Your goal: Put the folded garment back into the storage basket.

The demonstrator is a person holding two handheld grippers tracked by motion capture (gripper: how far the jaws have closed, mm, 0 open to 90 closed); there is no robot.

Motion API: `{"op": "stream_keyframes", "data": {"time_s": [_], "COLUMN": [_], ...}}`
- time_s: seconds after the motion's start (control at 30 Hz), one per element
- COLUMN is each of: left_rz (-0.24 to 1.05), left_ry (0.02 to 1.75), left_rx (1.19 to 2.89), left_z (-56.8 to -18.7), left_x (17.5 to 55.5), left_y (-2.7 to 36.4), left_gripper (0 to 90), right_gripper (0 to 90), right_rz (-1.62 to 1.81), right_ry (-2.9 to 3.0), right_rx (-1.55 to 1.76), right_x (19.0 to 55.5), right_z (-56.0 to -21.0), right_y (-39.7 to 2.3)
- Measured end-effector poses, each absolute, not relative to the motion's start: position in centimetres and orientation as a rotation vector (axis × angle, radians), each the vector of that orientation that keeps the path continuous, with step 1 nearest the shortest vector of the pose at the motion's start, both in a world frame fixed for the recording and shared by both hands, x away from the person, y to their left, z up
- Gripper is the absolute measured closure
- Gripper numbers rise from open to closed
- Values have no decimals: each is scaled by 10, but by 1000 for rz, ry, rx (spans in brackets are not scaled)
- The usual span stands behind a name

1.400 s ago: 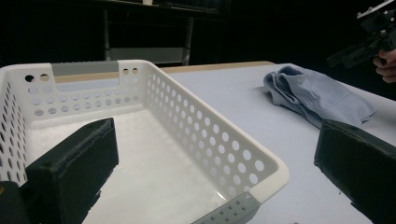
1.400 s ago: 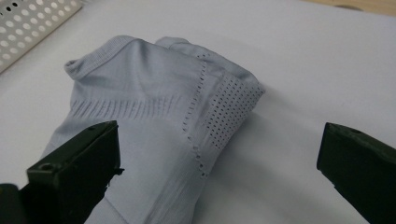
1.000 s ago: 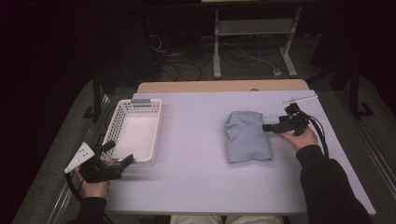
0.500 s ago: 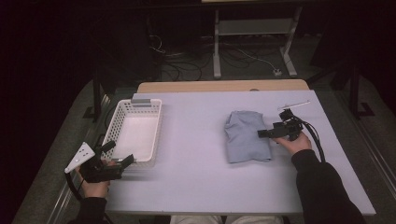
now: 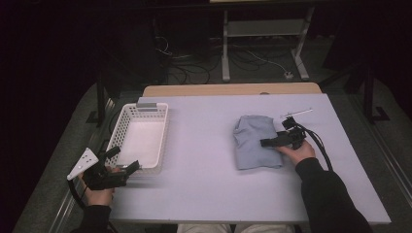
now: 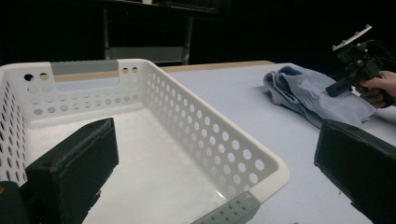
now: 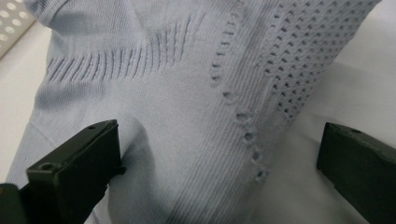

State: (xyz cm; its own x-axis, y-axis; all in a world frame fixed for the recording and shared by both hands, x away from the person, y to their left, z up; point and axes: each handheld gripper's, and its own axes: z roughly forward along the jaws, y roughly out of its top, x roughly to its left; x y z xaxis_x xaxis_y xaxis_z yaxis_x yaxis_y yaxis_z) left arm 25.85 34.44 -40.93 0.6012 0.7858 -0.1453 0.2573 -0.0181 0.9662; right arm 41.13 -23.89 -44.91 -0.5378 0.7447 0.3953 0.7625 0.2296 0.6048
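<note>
A dim lab: a lone work table (image 5: 204, 194), tangled floor cables (image 5: 184, 63) and a metal equipment stand (image 5: 265, 34) behind.

In the right gripper view, the folded light-blue knit garment (image 7: 196, 107) runs off the top, left and bottom edges, so its outline cannot be read. A corner of the white perforated basket (image 7: 11, 21) is cut by the top-left edge. In the left gripper view, the basket's near left wall (image 6: 9, 135) runs off the frame, and the left gripper (image 6: 210, 186) hides part of its floor.
</note>
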Motion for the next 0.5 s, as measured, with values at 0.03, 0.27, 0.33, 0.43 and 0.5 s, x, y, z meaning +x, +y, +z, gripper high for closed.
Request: {"op": "stream_keyframes", "data": {"time_s": [0.03,0.27,0.33,0.43,0.5], "left_rz": [526,527,527,527,526], "left_ry": [898,898,898,898,898], "left_rx": [1578,1578,1578,1578,1578], "left_z": [-409,-409,-409,-409,-409], "left_x": [258,258,259,258,258], "left_y": [344,344,344,344,344], "left_gripper": [0,0,0,0,0], "right_gripper": [0,3,41,103,147], "right_rz": [-1225,-1235,-1244,-1266,-1279], "right_ry": [-2438,-2414,-2403,-2373,-2359], "right_rx": [-1501,-1504,-1495,-1480,-1458], "right_x": [411,412,412,412,412], "right_z": [-450,-451,-451,-451,-451], "right_y": [-238,-238,-238,-237,-236]}}
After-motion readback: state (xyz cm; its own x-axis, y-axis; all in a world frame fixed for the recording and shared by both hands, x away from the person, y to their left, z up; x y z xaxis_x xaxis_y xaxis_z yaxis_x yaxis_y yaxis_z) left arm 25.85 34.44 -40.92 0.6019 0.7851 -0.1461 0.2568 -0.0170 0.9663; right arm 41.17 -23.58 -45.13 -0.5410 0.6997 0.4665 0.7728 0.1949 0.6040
